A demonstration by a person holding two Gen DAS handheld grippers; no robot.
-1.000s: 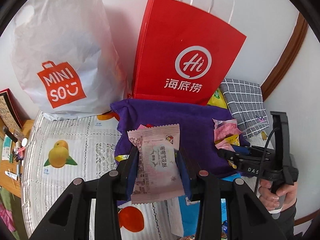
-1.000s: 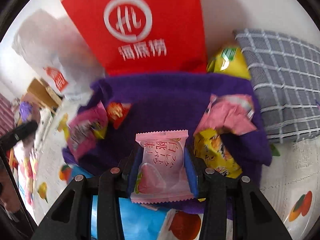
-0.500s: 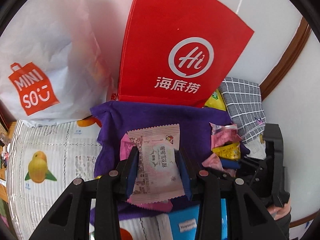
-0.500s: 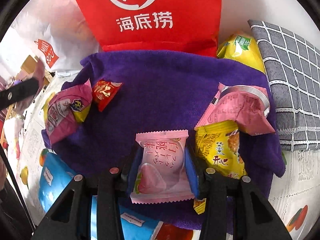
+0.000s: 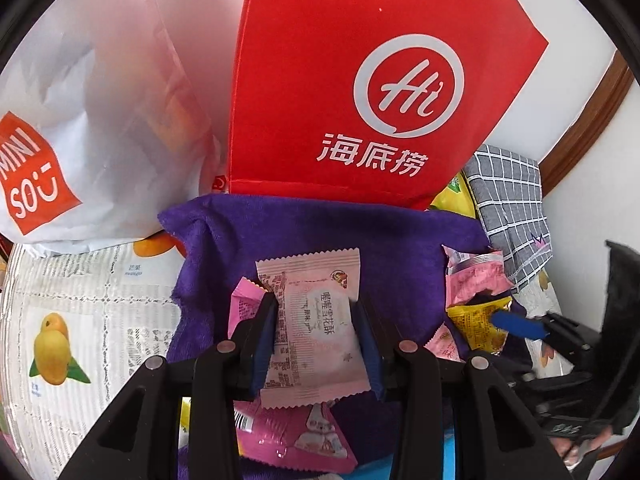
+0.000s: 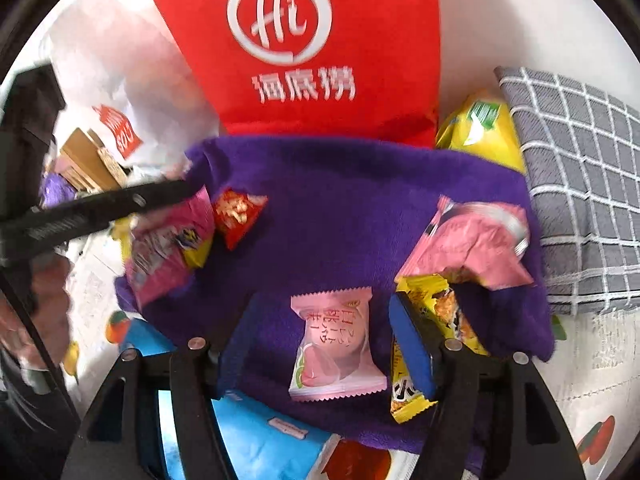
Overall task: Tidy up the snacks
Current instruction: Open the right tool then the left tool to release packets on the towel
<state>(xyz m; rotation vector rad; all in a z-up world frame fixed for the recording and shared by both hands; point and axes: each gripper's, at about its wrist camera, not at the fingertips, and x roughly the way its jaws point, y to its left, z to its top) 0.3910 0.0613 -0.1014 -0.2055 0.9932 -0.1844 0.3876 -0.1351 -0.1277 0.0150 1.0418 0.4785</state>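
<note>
My left gripper (image 5: 316,320) is shut on a pale pink snack packet (image 5: 312,328), held above the purple cloth (image 5: 320,232) and a bright pink packet (image 5: 288,432). In the right wrist view my right gripper (image 6: 320,328) has its jaws opening; a pink peach packet (image 6: 336,344) lies between them on the purple cloth (image 6: 340,200), free of both pads. A yellow packet (image 6: 432,344) and a crumpled pink packet (image 6: 476,244) lie at its right, while a bright pink packet (image 6: 168,244) and a small red packet (image 6: 236,216) sit at the left. The left gripper's black finger (image 6: 100,208) reaches in there.
A red paper bag (image 5: 360,92) and a white plastic bag (image 5: 100,112) stand behind the cloth against the wall. A grey checked cloth (image 6: 584,184) and a yellow bag (image 6: 480,128) lie at the right. A blue packet (image 6: 260,432) lies near the front, on the fruit-print tablecloth (image 5: 80,320).
The right gripper's jaws have parted and the peach packet now lies loose on the purple cloth. The left gripper, still clamping its packet, has moved in closer over the cloth.
</note>
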